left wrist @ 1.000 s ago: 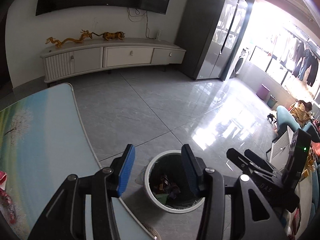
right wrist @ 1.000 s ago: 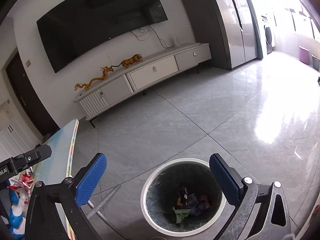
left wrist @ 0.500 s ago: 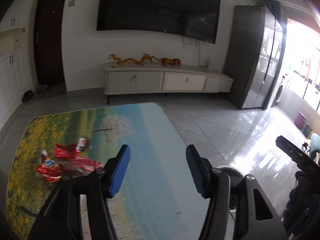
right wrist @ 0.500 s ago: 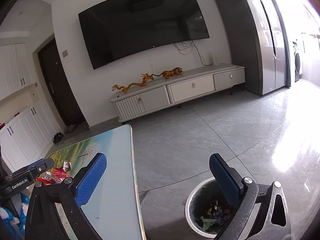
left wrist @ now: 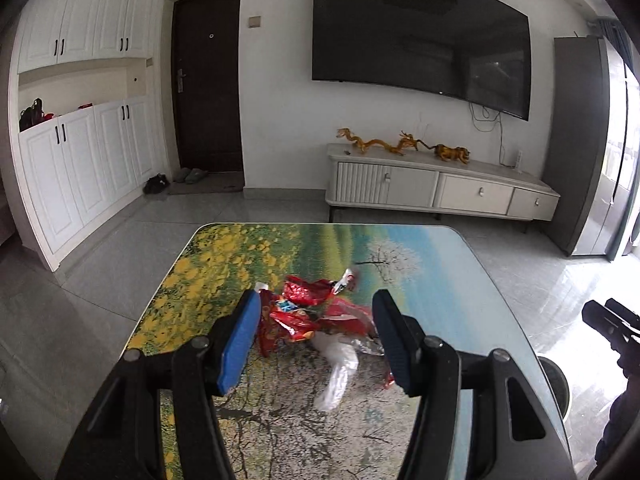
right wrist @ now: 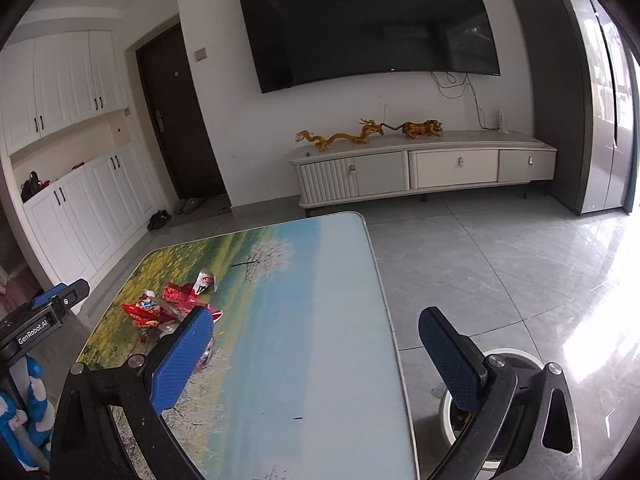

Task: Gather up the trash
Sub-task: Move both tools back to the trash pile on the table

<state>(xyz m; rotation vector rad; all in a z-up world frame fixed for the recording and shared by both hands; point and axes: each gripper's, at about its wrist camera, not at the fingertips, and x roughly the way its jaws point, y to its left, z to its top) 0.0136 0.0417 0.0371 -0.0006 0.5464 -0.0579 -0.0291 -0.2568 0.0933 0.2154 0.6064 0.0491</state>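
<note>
Wall-mounted TV (left wrist: 420, 36) hung above white sideboard (left wrist: 440, 192) with gold dragon figurines (left wrist: 376, 144); dark door (left wrist: 208, 84) stood left.

Landscape-printed table (left wrist: 400, 248) bears red wrappers (left wrist: 316, 312), perhaps clear plastic (left wrist: 340, 372).

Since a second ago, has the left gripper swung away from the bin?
Yes. The left gripper, jaws open and just opening wider, now faces the red wrappers on the table; the trash bin sits at right.

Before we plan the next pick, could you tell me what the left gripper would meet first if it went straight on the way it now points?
Probably the pile of red wrappers on the table: it lies framed between the open left gripper fingers, though depth is unclear.
</note>
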